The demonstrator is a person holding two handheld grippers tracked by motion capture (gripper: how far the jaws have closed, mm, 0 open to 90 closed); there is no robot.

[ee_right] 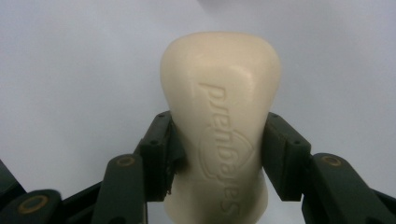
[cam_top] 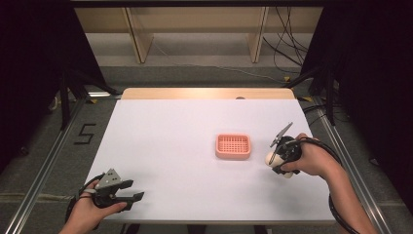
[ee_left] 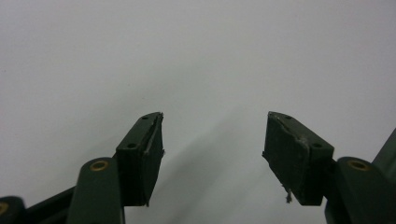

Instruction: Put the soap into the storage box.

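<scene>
The right gripper is hovering over the right part of the white tabletop, held in the person's right hand, and its fingers are clamping a cream bar of soap between them. In the right gripper view the fingers are pressing on both long sides of the soap, which is standing on end between them with embossed lettering facing the camera and its rounded end sticking out well past the fingertips. In the high view the soap is showing as a pale lump at the gripper's tip, just beside the right edge of a salmon-pink slotted soap dish, which is sitting flat on the tabletop a little right of centre. The left gripper is resting near the tabletop's front left corner, well apart from the dish, in the person's left hand. Its fingers are standing wide apart in the left gripper view, holding nothing, with bare white tabletop between them.
</scene>
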